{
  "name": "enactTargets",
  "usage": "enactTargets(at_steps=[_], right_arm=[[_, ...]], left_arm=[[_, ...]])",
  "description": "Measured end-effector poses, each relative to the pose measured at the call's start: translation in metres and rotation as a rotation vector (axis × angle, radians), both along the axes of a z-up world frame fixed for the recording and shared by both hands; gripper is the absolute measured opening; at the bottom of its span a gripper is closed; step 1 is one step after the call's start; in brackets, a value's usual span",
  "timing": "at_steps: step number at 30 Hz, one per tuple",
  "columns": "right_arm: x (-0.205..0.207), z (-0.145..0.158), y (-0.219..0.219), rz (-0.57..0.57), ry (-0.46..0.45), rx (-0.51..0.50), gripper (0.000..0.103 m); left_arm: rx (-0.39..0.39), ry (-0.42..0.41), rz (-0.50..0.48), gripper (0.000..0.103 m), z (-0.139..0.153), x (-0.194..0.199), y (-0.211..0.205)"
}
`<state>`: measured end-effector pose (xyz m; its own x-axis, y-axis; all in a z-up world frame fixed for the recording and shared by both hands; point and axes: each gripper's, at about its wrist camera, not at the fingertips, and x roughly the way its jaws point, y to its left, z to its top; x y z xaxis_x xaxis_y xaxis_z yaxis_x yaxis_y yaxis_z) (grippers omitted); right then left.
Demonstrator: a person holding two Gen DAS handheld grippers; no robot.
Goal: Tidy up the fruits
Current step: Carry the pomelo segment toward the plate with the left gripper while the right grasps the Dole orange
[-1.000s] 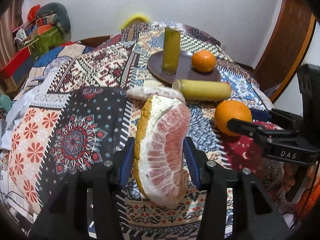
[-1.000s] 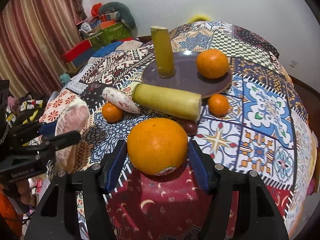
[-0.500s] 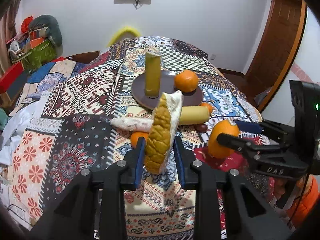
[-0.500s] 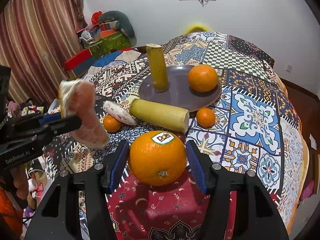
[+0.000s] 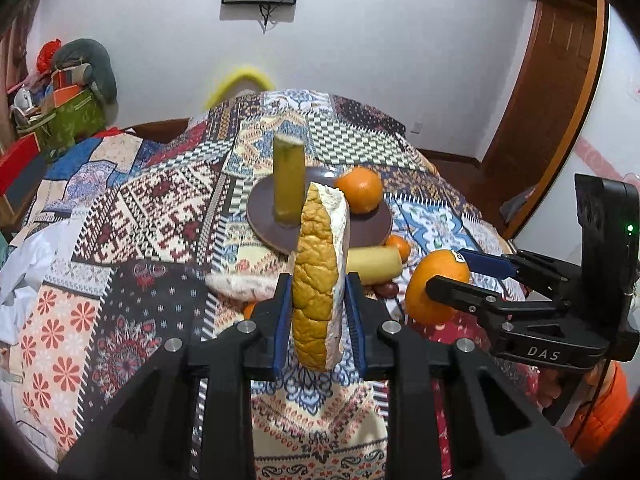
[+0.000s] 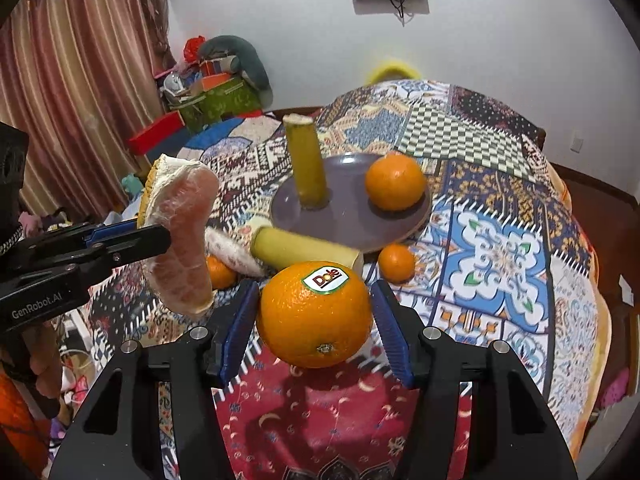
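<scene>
My left gripper [image 5: 316,300] is shut on a pomelo wedge [image 5: 318,276], held upright above the cloth; in the right wrist view the pomelo wedge [image 6: 180,240] shows its pink flesh. A large orange [image 6: 316,312] with a Dole sticker is lifted off the table, my right gripper [image 6: 314,328] shut on it. Beyond them a brown plate [image 6: 352,216] holds an upright sugarcane piece [image 6: 306,164] and an orange [image 6: 394,182]. Another sugarcane piece [image 6: 304,248] lies in front of the plate, with a small orange [image 6: 396,262] beside it.
A peeled pale wedge [image 6: 232,252] and another small orange [image 6: 220,272] lie left of the lying sugarcane. A patterned cloth [image 6: 500,248] covers the round table. Boxes and bags [image 6: 216,88] pile up at the back left by a curtain [image 6: 72,80].
The left gripper closed on the pomelo wedge and lifted it upright off the table. The right gripper raised the large orange off the cloth.
</scene>
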<state>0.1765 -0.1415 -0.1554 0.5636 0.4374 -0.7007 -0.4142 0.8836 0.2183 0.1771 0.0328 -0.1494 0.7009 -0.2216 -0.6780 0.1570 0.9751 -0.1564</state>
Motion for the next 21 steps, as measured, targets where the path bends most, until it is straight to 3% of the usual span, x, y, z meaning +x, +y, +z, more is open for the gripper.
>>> enactTargets(at_steps=[12,21], right_arm=[[0.030,0.009,-0.011,-0.036,-0.040,0.020,0.054],[0.058,0.009,-0.017,-0.057,-0.059,0.023,0.054]], left_arm=[[-0.003,-0.069,-0.007,0.025,0.022,0.037,-0.006],[-0.004,-0.074,-0.023,0.025,0.018,0.075,-0.016]])
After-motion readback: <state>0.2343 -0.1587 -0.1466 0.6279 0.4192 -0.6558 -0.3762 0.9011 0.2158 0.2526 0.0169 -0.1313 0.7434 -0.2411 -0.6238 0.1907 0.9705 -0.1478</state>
